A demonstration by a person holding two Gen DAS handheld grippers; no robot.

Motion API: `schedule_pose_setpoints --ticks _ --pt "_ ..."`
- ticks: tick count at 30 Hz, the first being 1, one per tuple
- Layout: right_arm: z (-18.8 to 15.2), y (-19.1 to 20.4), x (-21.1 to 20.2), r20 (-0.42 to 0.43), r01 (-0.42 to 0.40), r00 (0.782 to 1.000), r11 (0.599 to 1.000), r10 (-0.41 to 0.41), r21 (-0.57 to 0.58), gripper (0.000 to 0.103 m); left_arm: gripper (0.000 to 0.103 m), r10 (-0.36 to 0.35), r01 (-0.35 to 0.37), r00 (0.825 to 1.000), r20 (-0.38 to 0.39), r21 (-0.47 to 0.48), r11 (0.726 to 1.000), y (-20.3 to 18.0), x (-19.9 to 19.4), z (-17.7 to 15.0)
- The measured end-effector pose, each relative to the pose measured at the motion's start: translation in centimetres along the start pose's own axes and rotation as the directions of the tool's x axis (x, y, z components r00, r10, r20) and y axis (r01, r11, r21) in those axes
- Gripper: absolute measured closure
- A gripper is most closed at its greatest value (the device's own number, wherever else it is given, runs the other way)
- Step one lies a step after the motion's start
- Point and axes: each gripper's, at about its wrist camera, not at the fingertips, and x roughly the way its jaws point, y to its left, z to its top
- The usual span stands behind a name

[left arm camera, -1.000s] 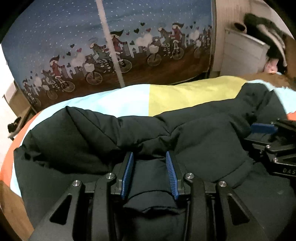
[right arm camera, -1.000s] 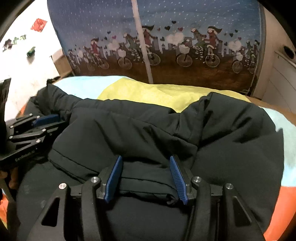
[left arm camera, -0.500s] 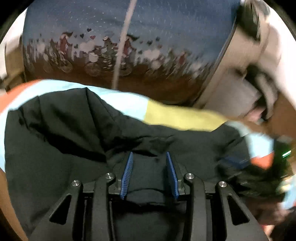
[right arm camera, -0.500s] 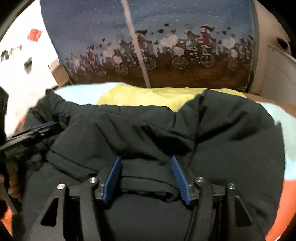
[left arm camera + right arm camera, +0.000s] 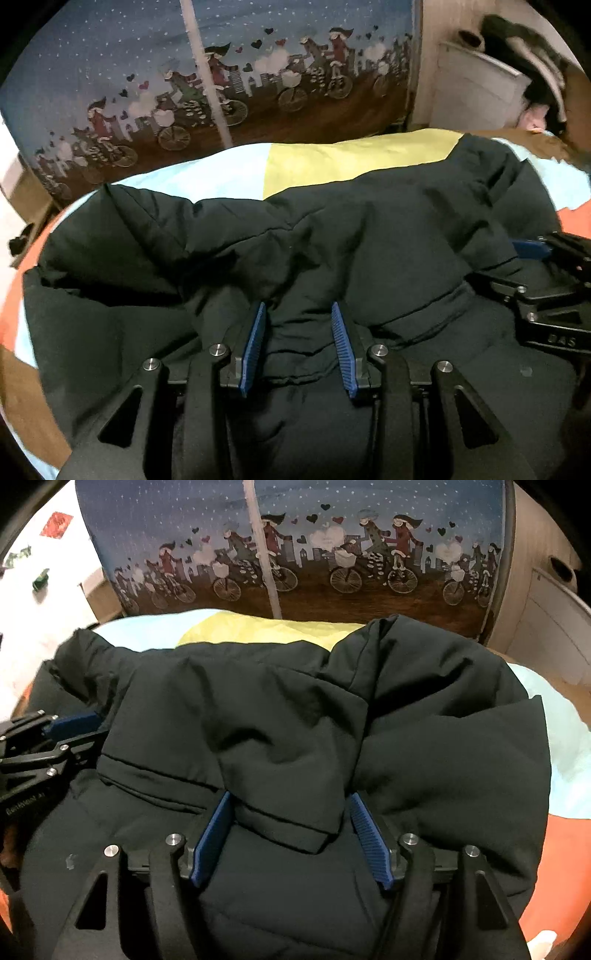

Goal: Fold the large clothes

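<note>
Closest to me, the left gripper [image 5: 299,343] has its blue ribbed pads pinched on a bunched fold of the big black padded jacket [image 5: 332,251], cloth pulled up tight between them. Just beside it, the right gripper [image 5: 291,834] has been letting go: its jaws have just been opening, and the stitched hem flap lies between them with bare pad showing on either side, so I'd say it is no longer clamped.

Both tools sit at the near edge of the bed, tilted steeply down, and the jacket runs away from them toward the far edge, its long axis roughly along the way the fingers point. The folded-over part is heaped ahead of the jaws; the left one alone has a hold, so any next tug or smoothing would hang on that side.

The jacket looks puffy and matt, creased into soft ridges, doubled over itself. Beneath it, the bedspread of pale blue, yellow and orange blocks [image 5: 332,162] shows past the far edge. Beyond stands a curtain printed with cyclists and hearts [image 5: 295,554].
</note>
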Motion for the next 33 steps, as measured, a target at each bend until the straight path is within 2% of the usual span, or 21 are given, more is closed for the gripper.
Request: schedule_pose_setpoints --ticks 2,5,8,10,11,13,16,26,29,31,33 --pt "-0.1 -0.2 -1.1 0.011 0.004 1.000 1.000 -0.004 0.020 0.038 0.071 -0.014 0.014 1.000 0.001 -0.044 0.999 0.3 -0.5 -0.1" --pt "-0.4 -0.7 -3.4 0.065 -0.026 0.998 0.999 0.023 0.034 0.038 0.071 -0.100 0.106 0.994 0.043 -0.156 0.982 2.2 -2.3 -0.8" --pt "-0.6 -0.8 -6.5 0.130 -0.028 0.991 0.999 0.024 0.029 0.031 0.070 -0.116 0.137 0.988 0.102 -0.241 0.961 3.7 -4.7 -1.1" --pt "-0.7 -0.6 -8.1 0.174 -0.031 0.984 0.999 0.024 0.039 0.020 0.057 -0.127 0.162 0.983 0.136 -0.288 0.944 4.4 -6.2 -1.2" --pt "-0.9 -0.4 -9.0 0.193 -0.041 0.981 0.998 0.030 0.050 0.019 0.048 -0.132 0.175 0.979 0.155 -0.311 0.934 4.7 -7.0 -1.4" --pt "-1.0 0.1 -10.2 0.215 -0.051 0.976 0.997 0.037 0.060 0.016 0.044 -0.129 0.196 0.970 0.205 -0.351 0.916 5.2 -9.0 -2.1" --pt "-1.1 1.4 -12.3 0.246 -0.040 0.969 0.999 0.031 0.035 0.012 0.041 -0.107 0.191 0.965 0.238 -0.365 0.911 5.0 -12.1 -2.1" --pt "-2.7 5.3 -18.6 0.341 0.002 0.940 0.999 0.012 -0.040 0.002 0.022 -0.058 0.173 0.934 0.352 -0.307 0.936 3.2 -20.3 -4.6" --pt "-3.7 6.1 -20.5 0.346 0.008 0.938 0.999 0.010 -0.052 0.000 0.016 -0.041 0.160 0.930 0.364 -0.303 0.940 2.9 -22.3 -5.7" --pt "-4.4 6.6 -21.4 0.344 0.003 0.939 0.999 0.016 -0.054 0.000 0.007 -0.022 0.135 0.932 0.361 -0.290 0.947 2.5 -23.4 -6.2" --pt "-5.3 7.3 -22.7 0.349 0.011 0.937 0.998 0.011 -0.062 0.000 0.006 -0.010 0.122 0.926 0.378 -0.275 0.954 2.1 -24.8 -7.2"
